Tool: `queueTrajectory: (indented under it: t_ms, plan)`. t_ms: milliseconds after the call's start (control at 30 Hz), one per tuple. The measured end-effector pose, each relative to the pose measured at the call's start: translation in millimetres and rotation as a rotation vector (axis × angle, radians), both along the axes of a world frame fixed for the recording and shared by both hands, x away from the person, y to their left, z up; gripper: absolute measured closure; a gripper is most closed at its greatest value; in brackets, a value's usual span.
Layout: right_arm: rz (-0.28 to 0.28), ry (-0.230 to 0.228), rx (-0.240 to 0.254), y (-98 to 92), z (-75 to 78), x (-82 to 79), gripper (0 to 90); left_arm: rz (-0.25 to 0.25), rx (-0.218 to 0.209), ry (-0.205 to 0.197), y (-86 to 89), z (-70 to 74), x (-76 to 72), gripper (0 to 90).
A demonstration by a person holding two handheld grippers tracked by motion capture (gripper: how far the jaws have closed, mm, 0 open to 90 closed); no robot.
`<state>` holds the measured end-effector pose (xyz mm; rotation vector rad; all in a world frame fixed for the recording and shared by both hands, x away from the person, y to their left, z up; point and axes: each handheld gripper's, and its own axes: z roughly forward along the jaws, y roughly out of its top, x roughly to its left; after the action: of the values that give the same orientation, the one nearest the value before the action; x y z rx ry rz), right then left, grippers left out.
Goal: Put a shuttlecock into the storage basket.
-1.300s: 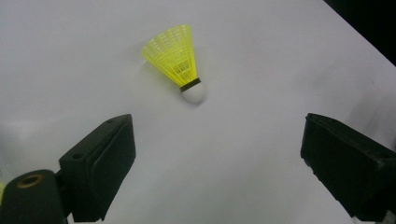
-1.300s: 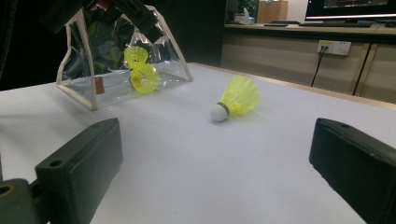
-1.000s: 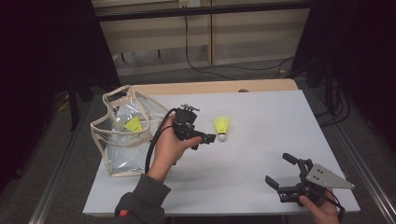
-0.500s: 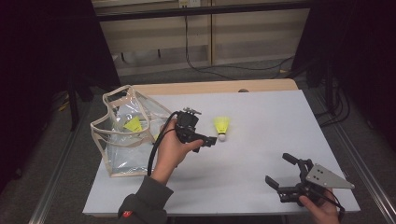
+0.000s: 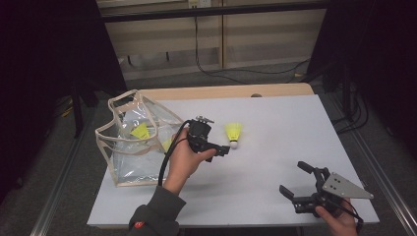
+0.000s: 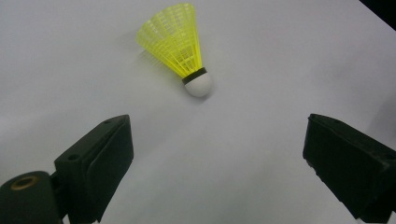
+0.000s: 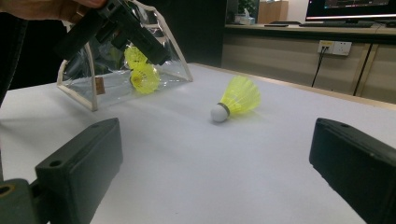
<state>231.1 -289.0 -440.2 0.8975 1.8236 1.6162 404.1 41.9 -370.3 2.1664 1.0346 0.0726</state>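
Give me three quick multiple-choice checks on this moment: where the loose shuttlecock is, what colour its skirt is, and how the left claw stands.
1. Where does the loose shuttlecock lie?
A. inside the clear bag
B. on the white table, just ahead of the left claw
C. between the right claw's jaws

2. What colour is its skirt?
A. yellow
B. red
C. blue

3. How does the left claw stand?
A. shut on the shuttlecock
B. shut on nothing
C. open, not touching the shuttlecock

Answers:
1 B: in the high view it lies on its side on the table, right of the clear bag.
2 A: the left gripper view shows a yellow skirt with a white tip.
3 C: the left gripper view shows both jaws spread wide, with bare table between them and the shuttlecock.
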Motion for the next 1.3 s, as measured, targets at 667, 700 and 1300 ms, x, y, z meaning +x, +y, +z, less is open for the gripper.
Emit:
queueTrajectory:
  t_ms: [667, 700, 1300]
  plan:
    - [0.004, 0.004, 0.007, 0.8, 0.4, 0.0, 2.8, 0.014, 0.017, -0.010, -16.9, -21.0, 0.8, 7.8]
    - [0.004, 0.002, 0.006, 0.8, 0.5, 0.0, 2.8, 0.014, 0.017, -0.008, -18.1, -22.2, 0.7, 7.8]
    - [0.003, -0.001, 0.003, 0.2, 0.7, 0.1, 2.8, 0.033, 0.022, -0.033, -26.8, -34.1, 4.9, 6.4]
